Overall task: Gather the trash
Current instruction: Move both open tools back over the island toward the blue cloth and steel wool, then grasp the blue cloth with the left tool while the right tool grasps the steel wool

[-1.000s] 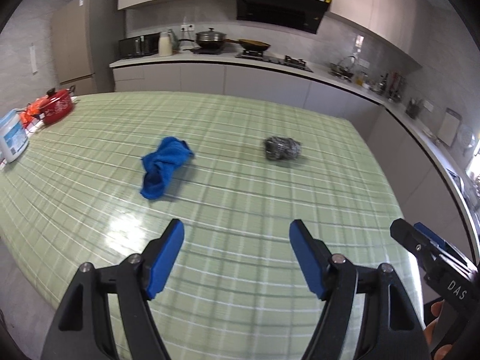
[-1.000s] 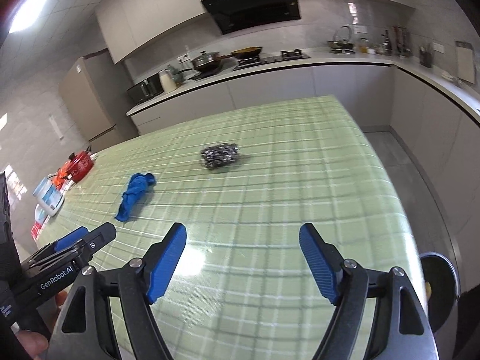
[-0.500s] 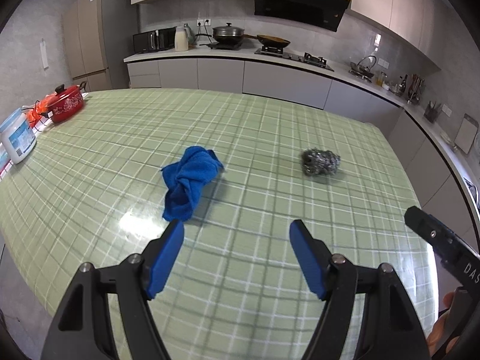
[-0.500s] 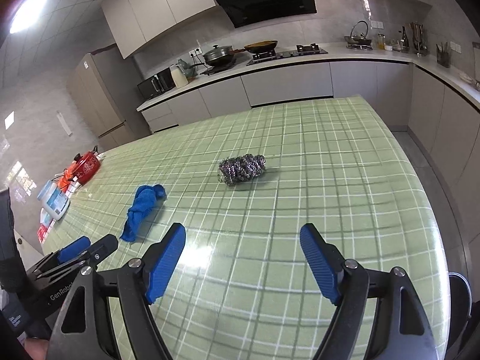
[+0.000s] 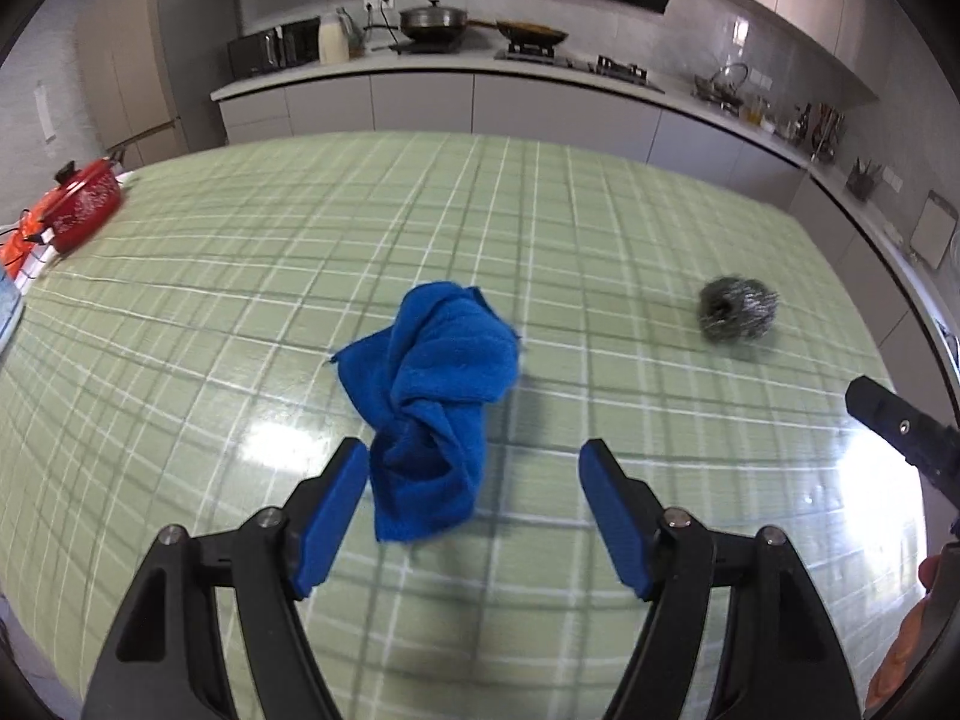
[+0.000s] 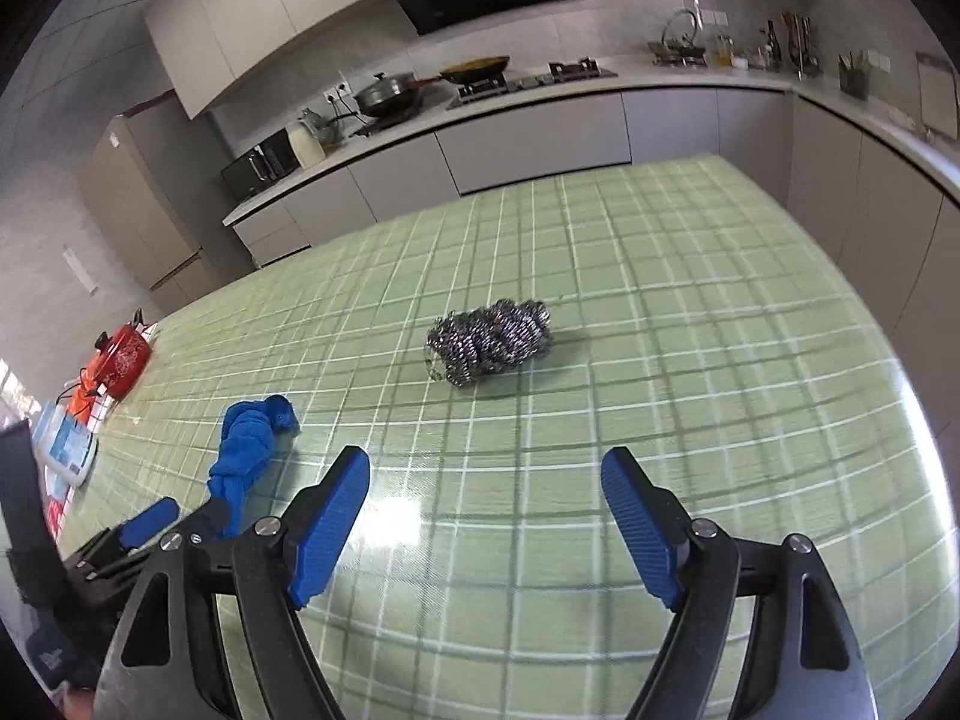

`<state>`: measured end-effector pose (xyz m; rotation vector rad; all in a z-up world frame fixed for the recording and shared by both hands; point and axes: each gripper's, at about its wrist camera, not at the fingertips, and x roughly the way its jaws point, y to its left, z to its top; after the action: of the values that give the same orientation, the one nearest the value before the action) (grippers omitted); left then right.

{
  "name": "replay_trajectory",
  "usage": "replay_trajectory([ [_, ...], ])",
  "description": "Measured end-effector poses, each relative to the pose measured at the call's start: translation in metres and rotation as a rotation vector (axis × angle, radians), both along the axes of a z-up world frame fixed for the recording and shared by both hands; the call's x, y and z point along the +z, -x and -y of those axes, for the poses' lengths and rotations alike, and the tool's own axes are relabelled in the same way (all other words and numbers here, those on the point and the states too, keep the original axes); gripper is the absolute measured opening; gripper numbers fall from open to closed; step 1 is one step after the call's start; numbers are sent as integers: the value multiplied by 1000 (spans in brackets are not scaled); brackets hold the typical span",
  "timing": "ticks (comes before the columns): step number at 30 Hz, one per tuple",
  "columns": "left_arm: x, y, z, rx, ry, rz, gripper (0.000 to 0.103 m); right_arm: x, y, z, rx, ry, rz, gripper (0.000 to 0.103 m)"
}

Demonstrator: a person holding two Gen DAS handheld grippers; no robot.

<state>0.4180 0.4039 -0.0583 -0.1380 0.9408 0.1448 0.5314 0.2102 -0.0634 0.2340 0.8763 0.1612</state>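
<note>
A crumpled blue cloth (image 5: 433, 401) lies on the green checked tablecloth (image 5: 240, 276). My left gripper (image 5: 474, 462) hangs open just above its near end, the cloth's lower corner reaching in between the blue pads without touching them. A ball of steel wool (image 6: 489, 341) lies further right on the table (image 6: 690, 372); it also shows as the steel wool (image 5: 738, 307) in the left wrist view. My right gripper (image 6: 487, 467) stands open a short way in front of it, nothing between its pads. The blue cloth (image 6: 249, 441) appears at that view's left.
A red pot (image 5: 84, 204) and a white and blue box (image 6: 66, 450) stand at the table's left edge. Kitchen counters (image 5: 450, 69) with pans and a hob run behind. The table's right edge (image 6: 900, 360) drops to the floor.
Both grippers have moved forward and lower over the table. The blue cloth now reaches the left gripper's pads, and the steel wool looms larger before the right gripper.
</note>
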Motion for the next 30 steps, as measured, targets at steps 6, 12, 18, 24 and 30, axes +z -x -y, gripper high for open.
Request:
replay_trajectory([
  [6,-18,-28,-8,-21,-9,-30,74,-16,-25,-13,-24,18,-33,81],
  [12,-33,-45,-14,-37,12,-39,73,-25,-45,-20,-47,27,-53,81],
  [18,-28,-54,-15,-43,7,-5,50,-30,-62,-26,-55,43,-69,81],
  [24,-25,-66,-17,-33,56,9,42,-34,-81,-26,-69,50,-80,81],
  [30,-14,-76,-16,-35,89,49,41,-39,-97,-19,-94,47,-98,81],
])
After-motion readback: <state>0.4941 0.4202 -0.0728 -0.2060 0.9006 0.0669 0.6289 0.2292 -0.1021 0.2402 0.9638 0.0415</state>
